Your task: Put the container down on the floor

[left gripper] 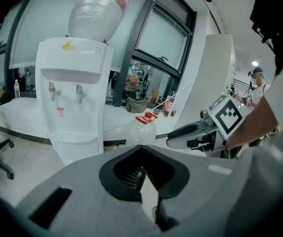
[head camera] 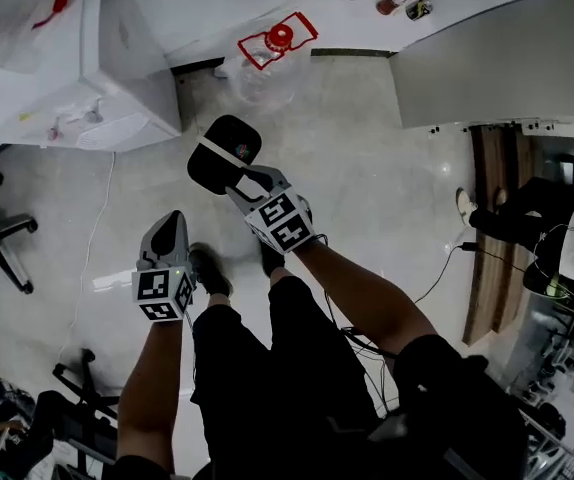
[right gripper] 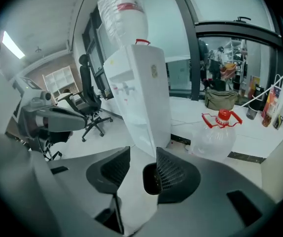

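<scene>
Container (head camera: 265, 68) with red cap (head camera: 280, 36) stands on floor (head camera: 367, 188), yellow logo (left gripper: 68, 46) on dispenser (left gripper: 77, 112) unreadable; left tool (head camera: 171, 220) closed, right tool (head camera: 224, 155) open.

No legible wording found anywhere. Water dispenser (left gripper: 77, 83): a yellow mark (left gripper: 68, 47) on its upper front and a red tag (left gripper: 60, 111) below the taps, both too small to read. Inverted bottle (left gripper: 102, 9) on top: red band, print blurred. Marker cubes (head camera: 162, 295) on the left hand-held gripper (head camera: 174, 220) and right hand-held gripper (head camera: 225, 148): black-and-white square codes, no letters. The right one also bears a small coloured emblem (head camera: 240, 152), unreadable.
</scene>
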Available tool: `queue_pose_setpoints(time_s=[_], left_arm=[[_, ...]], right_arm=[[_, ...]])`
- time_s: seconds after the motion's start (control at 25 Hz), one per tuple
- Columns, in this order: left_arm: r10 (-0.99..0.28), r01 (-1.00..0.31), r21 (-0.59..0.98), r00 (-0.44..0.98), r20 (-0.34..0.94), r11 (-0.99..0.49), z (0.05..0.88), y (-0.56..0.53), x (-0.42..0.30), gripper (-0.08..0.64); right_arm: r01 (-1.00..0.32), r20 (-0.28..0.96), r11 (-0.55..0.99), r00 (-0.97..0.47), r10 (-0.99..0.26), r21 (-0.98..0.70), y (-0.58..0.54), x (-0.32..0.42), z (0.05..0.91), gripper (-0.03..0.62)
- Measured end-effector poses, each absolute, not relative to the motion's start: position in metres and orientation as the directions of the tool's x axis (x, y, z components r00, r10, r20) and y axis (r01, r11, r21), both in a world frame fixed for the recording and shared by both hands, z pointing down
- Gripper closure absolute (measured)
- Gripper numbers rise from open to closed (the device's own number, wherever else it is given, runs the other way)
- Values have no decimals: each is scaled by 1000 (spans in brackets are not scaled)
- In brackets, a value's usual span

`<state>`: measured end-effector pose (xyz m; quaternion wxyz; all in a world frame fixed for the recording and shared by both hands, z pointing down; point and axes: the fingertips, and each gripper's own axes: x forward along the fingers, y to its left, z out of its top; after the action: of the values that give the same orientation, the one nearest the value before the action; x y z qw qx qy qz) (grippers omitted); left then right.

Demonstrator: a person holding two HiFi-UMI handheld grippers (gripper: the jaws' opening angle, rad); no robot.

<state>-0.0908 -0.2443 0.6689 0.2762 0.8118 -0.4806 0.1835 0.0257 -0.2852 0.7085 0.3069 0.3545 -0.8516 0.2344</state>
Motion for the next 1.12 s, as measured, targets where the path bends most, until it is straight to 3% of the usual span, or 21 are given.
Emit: queue_pose_setpoints(time_s=[0.48,1.12], left_arm=[[-755,-884,275,466,462,-377,549,-236,-98,554],[-766,-836,274,546,338,-475,411,-193,-79,554]], right_arm=[[-756,553,624,-612,-565,-199,-270,26,557,545],[-791,421,584,-600,-680,-184,-237,36,384,568]])
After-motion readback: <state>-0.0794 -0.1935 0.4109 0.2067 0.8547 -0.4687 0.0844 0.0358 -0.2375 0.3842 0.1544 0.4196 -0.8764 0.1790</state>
